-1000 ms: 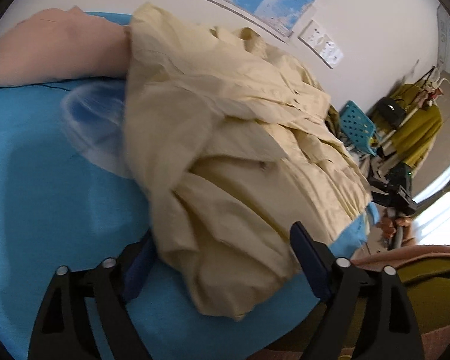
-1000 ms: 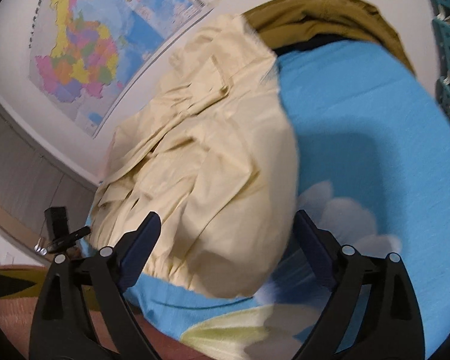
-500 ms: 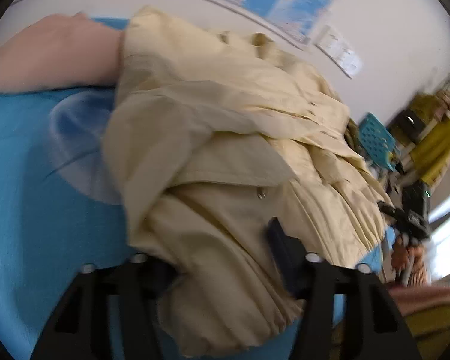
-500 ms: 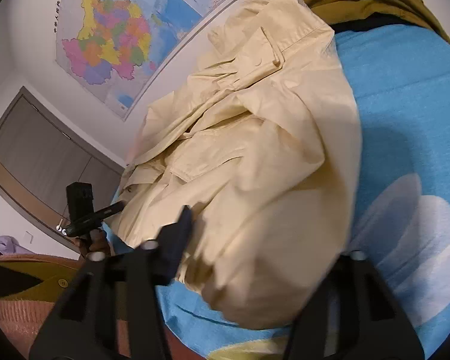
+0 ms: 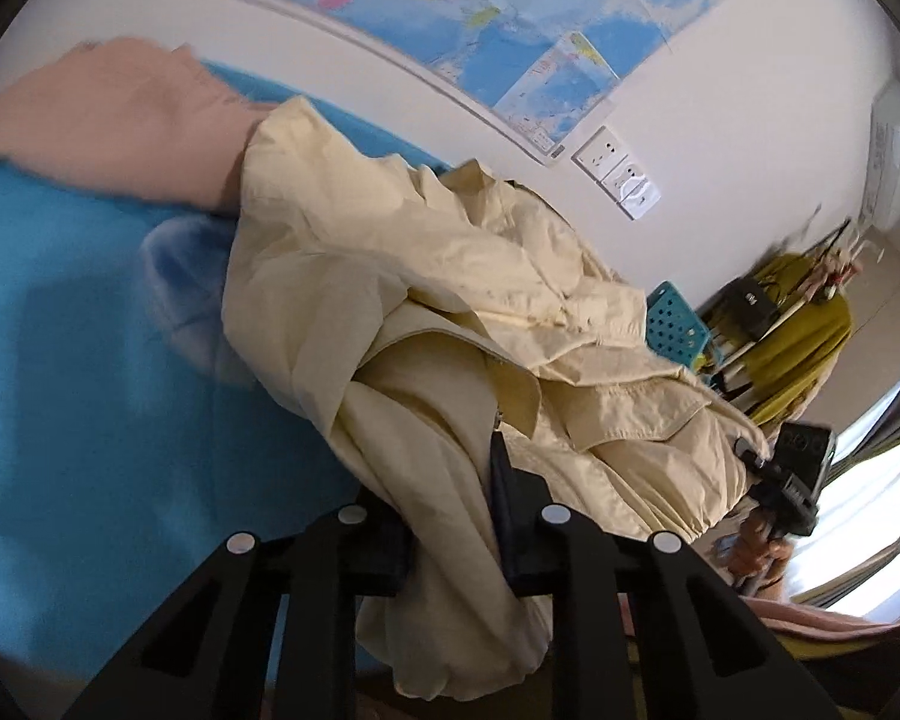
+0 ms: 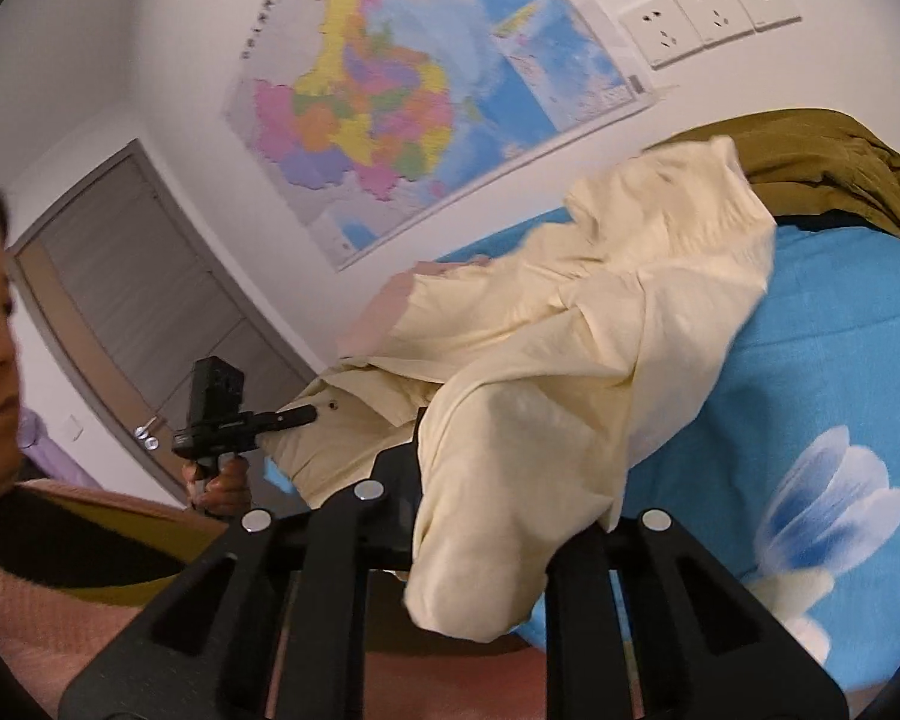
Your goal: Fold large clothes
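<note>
A large cream jacket point(image 5: 450, 312) lies bunched on the blue bed sheet point(image 5: 78, 372). My left gripper point(image 5: 450, 510) is shut on a fold of the jacket's near edge, and the cloth hangs down between the fingers. In the right wrist view the same cream jacket point(image 6: 600, 330) is lifted off the sheet point(image 6: 810, 372). My right gripper point(image 6: 492, 516) is shut on its other near corner, with cloth draped over the fingers. The left gripper point(image 6: 282, 420) also shows there, pinching the hem.
A pink garment point(image 5: 120, 120) lies at the far left of the bed. An olive-brown garment point(image 6: 822, 162) lies against the wall. A map point(image 6: 402, 90) and sockets point(image 6: 708, 18) are on the wall. A blue plastic basket point(image 5: 678, 330) and a mustard garment point(image 5: 804, 324) stand beyond the bed.
Both grippers moved forward onto the jacket's near edge and closed on it. They then lifted the cloth up off the sheet.
</note>
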Demonstrator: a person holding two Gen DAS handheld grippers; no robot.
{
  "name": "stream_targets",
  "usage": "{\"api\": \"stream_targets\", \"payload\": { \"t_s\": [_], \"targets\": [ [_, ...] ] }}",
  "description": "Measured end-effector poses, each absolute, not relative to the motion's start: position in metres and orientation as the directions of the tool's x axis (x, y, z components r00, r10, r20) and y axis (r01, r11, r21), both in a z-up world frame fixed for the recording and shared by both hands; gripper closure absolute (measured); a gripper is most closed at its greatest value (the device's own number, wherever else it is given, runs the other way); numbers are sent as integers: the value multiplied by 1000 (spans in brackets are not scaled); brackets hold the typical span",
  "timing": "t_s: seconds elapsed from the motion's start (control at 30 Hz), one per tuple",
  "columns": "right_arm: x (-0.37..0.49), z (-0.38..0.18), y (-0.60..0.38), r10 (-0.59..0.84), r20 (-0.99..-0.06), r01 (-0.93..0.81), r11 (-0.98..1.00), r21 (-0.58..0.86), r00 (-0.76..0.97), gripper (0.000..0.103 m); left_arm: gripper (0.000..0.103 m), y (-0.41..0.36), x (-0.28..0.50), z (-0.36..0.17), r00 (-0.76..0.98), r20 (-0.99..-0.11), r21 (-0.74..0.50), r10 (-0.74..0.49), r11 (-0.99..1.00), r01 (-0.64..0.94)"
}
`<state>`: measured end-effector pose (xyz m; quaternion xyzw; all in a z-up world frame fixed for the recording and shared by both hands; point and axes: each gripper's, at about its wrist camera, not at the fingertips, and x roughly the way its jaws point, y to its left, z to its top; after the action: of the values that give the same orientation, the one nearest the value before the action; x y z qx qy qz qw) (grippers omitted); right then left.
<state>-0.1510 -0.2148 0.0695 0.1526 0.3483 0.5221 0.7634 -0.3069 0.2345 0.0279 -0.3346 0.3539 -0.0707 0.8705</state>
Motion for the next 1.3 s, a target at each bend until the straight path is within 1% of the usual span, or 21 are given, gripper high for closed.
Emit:
{"api": "stream_targets", "payload": {
  "t_s": [0.17, 0.27, 0.4, 0.43, 0.5, 0.63, 0.8, 1.1, 1.3],
  "targets": [
    [-161, 74, -221, 911, -347, -660, 403, 634, 222, 88, 83, 246, -326, 31, 759, -522, -693, -389, 712, -112],
    [-150, 79, -217, 920, -311, -636, 391, 665, 239, 88, 84, 249, -316, 35, 753, -524, -695, -399, 712, -106],
    [-122, 91, -210, 924, -271, -601, 381, 703, 270, 88, 84, 264, -294, 47, 757, -502, -726, -417, 680, -107],
    [-112, 94, -207, 921, -269, -586, 386, 713, 280, 88, 84, 266, -291, 50, 758, -502, -725, -417, 680, -106],
    [-98, 100, -202, 922, -263, -577, 383, 721, 284, 88, 84, 271, -278, 62, 755, -529, -689, -388, 715, -115],
    [-63, 111, -187, 913, -277, -549, 402, 733, 300, 88, 84, 276, -255, 76, 746, -559, -639, -362, 761, -110],
    [-27, 121, -173, 905, -296, -535, 420, 733, 306, 86, 84, 295, -228, 89, 735, -587, -620, -340, 773, -138],
    [39, 119, -143, 886, -330, -464, 454, 760, 327, 85, 84, 325, -166, 104, 702, -652, -584, -288, 781, -221],
    [83, 107, -126, 862, -390, -403, 498, 768, 324, 85, 84, 337, -127, 103, 669, -698, -538, -256, 803, -255]
  ]
}}
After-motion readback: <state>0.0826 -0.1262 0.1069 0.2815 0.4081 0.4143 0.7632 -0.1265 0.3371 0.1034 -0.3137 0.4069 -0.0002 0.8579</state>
